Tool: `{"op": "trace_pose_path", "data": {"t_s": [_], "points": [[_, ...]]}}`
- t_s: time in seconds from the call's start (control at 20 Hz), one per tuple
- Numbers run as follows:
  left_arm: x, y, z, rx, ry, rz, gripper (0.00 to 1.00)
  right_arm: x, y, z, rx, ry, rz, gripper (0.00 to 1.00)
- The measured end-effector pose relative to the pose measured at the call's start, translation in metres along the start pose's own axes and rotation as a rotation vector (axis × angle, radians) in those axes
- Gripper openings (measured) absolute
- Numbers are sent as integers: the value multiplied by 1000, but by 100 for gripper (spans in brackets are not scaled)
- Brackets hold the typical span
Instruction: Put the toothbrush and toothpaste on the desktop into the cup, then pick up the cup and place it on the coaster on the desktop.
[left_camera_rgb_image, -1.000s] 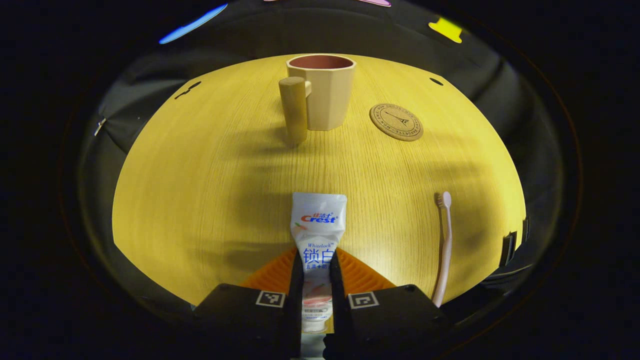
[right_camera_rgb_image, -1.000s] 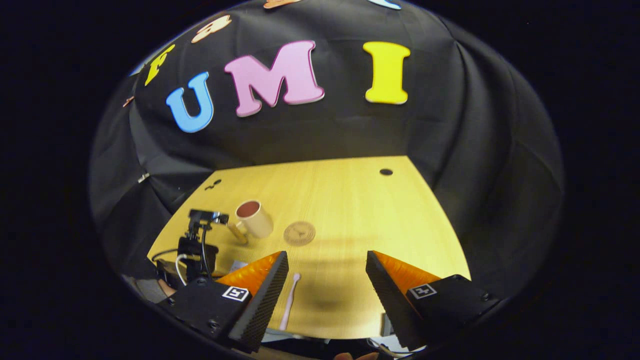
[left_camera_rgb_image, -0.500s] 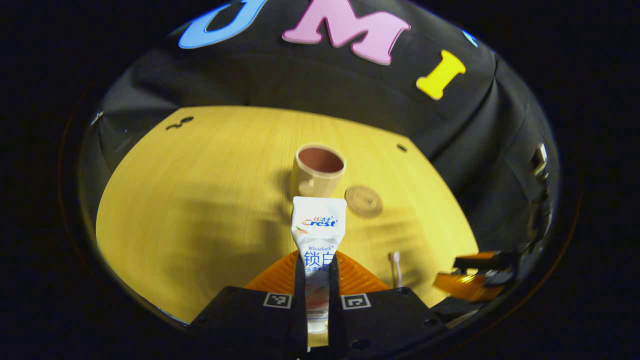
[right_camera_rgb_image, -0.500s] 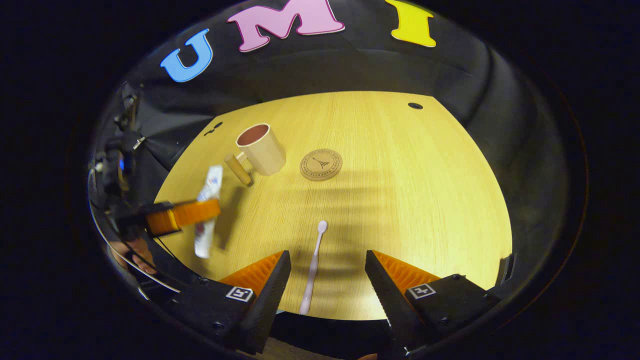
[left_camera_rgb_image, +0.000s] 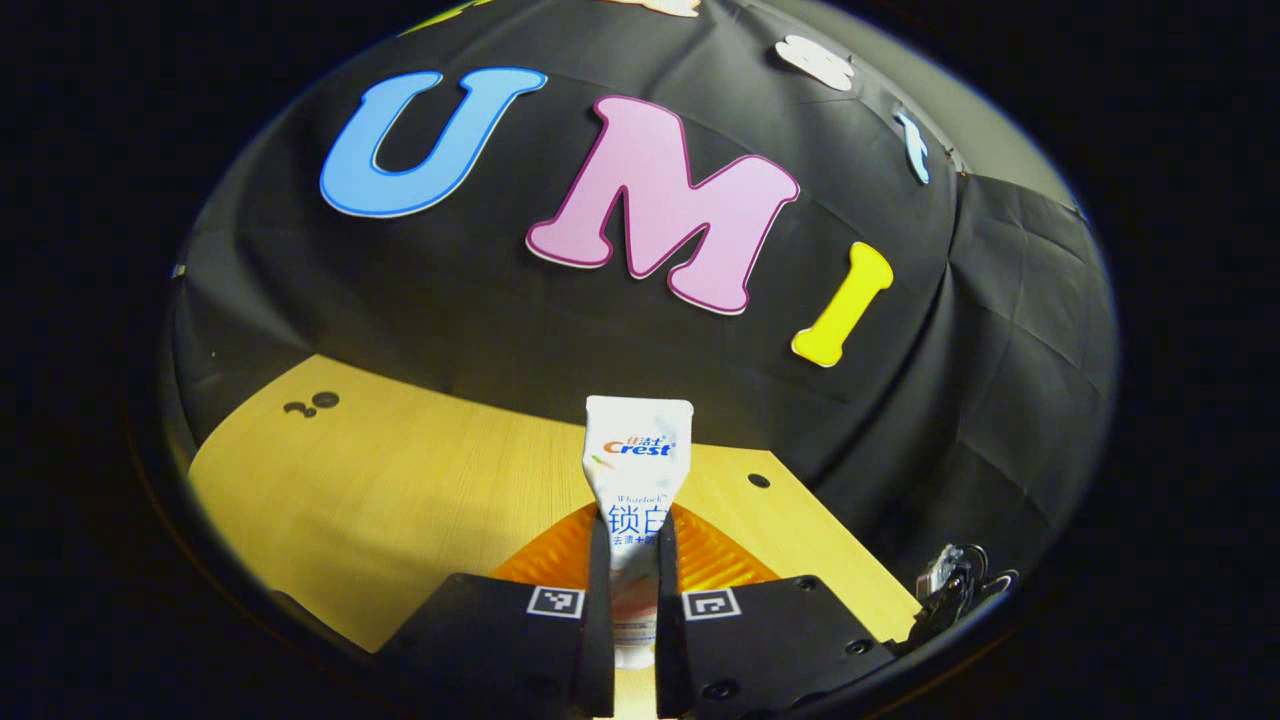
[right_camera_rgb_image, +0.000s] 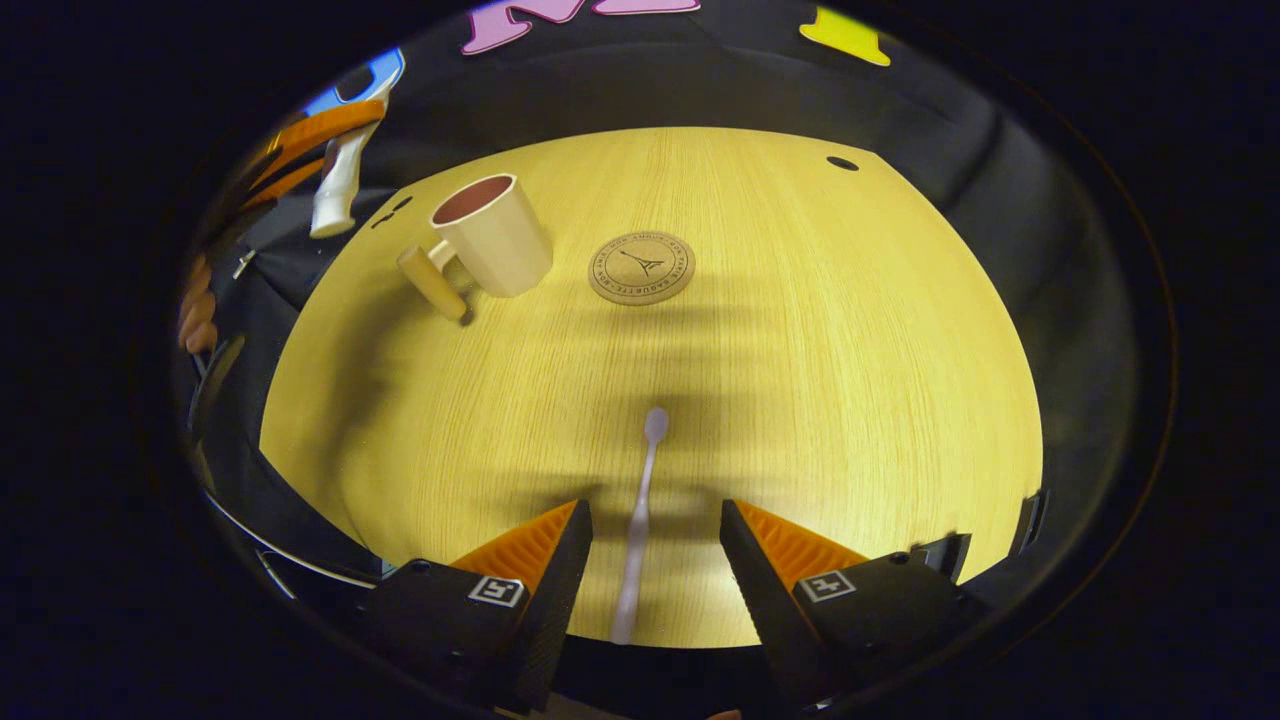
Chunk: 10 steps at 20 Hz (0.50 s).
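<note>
My left gripper (left_camera_rgb_image: 632, 540) is shut on the white toothpaste tube (left_camera_rgb_image: 637, 470), which sticks up ahead of the fingers, high above the desk. In the right gripper view that tube (right_camera_rgb_image: 338, 185) hangs in the air at the far left, beyond the cup. The beige cup (right_camera_rgb_image: 492, 235) with a wooden handle stands at the back left of the desk. A round cork coaster (right_camera_rgb_image: 641, 268) lies just to its right. The pale toothbrush (right_camera_rgb_image: 641, 505) lies flat, with its handle between the open fingers of my right gripper (right_camera_rgb_image: 650, 530); neither finger touches it.
The wooden desktop (right_camera_rgb_image: 820, 350) ends in black cloth on all sides. A small dark hole (right_camera_rgb_image: 842, 163) sits near the far right corner. A person's hand (right_camera_rgb_image: 195, 310) shows at the left edge of the right gripper view.
My left gripper has lifted the toothpaste high and tilted up toward the wall. My right gripper has come lower and closer, so the toothbrush handle now lies between its fingers.
</note>
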<state>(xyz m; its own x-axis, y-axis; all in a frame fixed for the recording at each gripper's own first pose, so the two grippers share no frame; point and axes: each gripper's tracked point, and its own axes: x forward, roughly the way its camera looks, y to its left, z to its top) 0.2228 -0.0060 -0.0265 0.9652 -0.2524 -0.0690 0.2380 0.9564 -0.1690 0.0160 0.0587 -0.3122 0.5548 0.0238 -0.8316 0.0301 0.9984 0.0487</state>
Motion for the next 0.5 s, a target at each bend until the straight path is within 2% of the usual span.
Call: {"op": "trace_pose_path", "data": {"t_s": [0.15,0.2,0.25,0.4,0.5], "points": [[34,5,-2,11,-11,-10,21,9,-1,-4,-9,33,-31,78],[43,6,-5,11,-13,-9,21,13,1,-4,-8,41,-34,92],[53,9,-11,10,-8,-2,21,17,1,-5,-8,49,-40,77],[74,14,-25,16,1,10,21,23,2,-5,12,68,-52,77],[83,16,-27,15,-12,17,21,27,2,-6,27,84,-57,72]]}}
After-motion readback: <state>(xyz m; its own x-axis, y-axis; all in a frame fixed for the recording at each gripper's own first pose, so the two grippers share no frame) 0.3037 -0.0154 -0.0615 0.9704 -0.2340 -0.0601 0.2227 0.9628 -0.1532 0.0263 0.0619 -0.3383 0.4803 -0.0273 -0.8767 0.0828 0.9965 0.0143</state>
